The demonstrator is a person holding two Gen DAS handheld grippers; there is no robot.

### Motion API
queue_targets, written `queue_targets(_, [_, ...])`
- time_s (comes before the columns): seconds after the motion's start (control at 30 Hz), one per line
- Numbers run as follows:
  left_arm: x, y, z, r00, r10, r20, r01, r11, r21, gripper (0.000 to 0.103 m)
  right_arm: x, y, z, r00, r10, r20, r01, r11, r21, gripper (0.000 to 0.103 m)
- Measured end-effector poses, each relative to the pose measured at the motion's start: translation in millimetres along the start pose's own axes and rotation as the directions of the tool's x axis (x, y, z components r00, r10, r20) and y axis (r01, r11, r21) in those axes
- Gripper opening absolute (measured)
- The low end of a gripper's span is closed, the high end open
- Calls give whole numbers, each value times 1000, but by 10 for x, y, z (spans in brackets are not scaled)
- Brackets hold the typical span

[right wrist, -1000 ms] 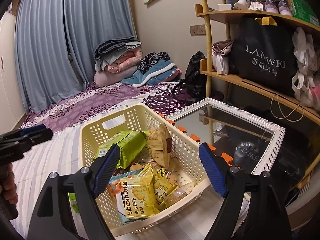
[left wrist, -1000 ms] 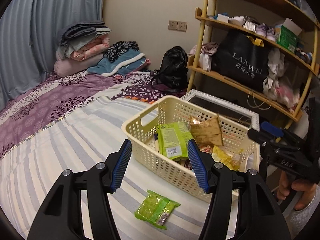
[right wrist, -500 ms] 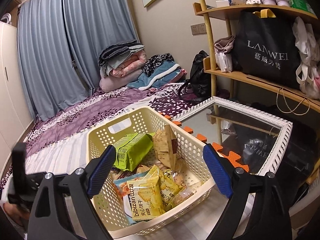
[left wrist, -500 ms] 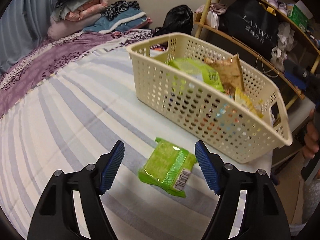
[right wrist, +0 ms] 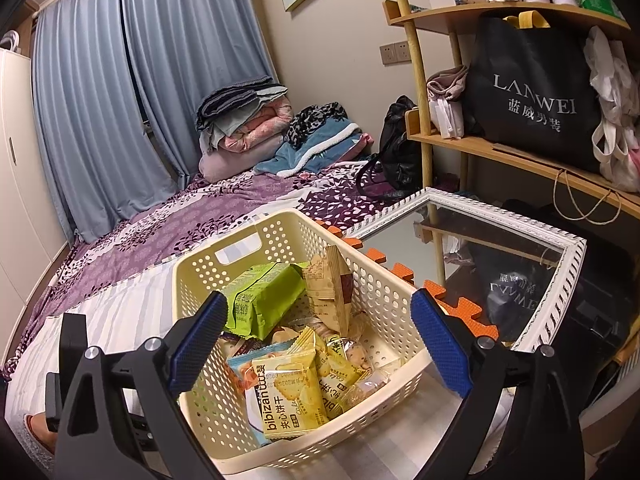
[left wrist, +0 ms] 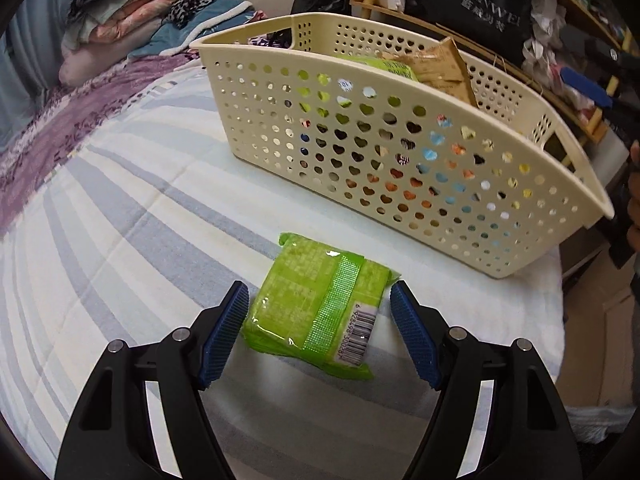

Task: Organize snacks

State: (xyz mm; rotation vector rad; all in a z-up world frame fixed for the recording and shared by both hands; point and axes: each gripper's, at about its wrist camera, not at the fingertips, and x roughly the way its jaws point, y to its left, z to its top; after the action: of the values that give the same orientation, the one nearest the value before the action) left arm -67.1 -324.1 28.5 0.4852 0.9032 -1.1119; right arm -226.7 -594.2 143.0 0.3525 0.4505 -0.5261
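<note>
A green snack packet (left wrist: 320,304) lies flat on the striped bed cover, barcode side up. My left gripper (left wrist: 320,332) is open, low over it, with one blue pad on each side of the packet, not touching. Behind it stands the cream perforated basket (left wrist: 400,128), which in the right wrist view (right wrist: 200,272) holds a green packet (right wrist: 264,300), a brown packet (right wrist: 332,288) and several yellow biscuit packets (right wrist: 288,396). My right gripper (right wrist: 316,344) is open and empty, held above the basket's near end.
The basket sits near the bed's edge. A white-framed mirror (right wrist: 560,280) leans beside the bed. A wooden shelf (right wrist: 520,152) with a black bag (right wrist: 532,100) stands at the right. Folded bedding (right wrist: 248,128) is piled at the far end by the curtains (right wrist: 140,80).
My left gripper has dropped down and forward from above the basket to straddle the green packet on the bed. My right gripper has drifted slightly back and up over the basket.
</note>
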Motion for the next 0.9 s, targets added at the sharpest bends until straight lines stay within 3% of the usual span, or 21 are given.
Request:
queue_targets(0.2, [15,-7,-17,1000,18,7,-18,1000,1,69,-7,-38,-23,1000,-4,0,4,1000,8,92])
queue_targets(0.4, [-143,79,-32,999,24,34,-22,998,-66,63,-37,-116,-13,1000,-17,8,17,1000,22,92])
queue_targets(0.6, [-557,79,144,991,55,122,-46,996,-79,62,-58,-204,10,999,-24,23,23,999,40,92])
queue_targets(0.73, [-893,-20,360,976,71,205,-59,996,-62,62,-96,-230,9,999,-24,35,22,999,47,92])
queue_targets(0.9, [-1125,-253,663,958,41,283,-37,999,-17,62,-109,-288,-2,999,-23,39,21,998,62,92])
